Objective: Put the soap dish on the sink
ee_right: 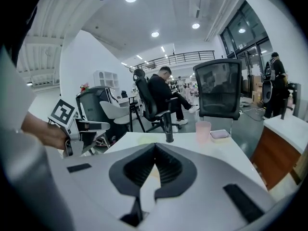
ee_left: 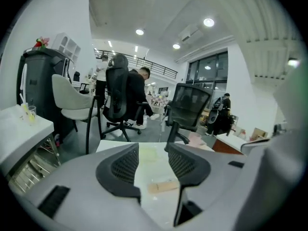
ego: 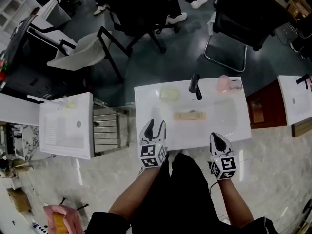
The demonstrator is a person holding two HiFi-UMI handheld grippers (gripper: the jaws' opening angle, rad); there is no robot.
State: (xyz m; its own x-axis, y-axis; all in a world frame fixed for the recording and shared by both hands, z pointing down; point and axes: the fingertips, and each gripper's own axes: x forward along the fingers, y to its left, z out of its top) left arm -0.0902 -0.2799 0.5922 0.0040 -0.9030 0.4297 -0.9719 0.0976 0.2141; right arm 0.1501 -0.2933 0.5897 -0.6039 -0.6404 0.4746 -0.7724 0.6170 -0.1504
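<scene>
Soap dish (ego: 190,116) lying left-to-right in sink (ego: 146,130)

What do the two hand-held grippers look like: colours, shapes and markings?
The left hand-held gripper and the right hand-held gripper each have a light grey body, two black curved jaws ribbed inside, and a white cube with black square markers.

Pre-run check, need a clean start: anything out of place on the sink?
One thing: a tan flat block lies down in the basin of the sink, in front of the black faucet, not on the ledge. The pink cup stands upright at the back right; no spill visible.
</scene>
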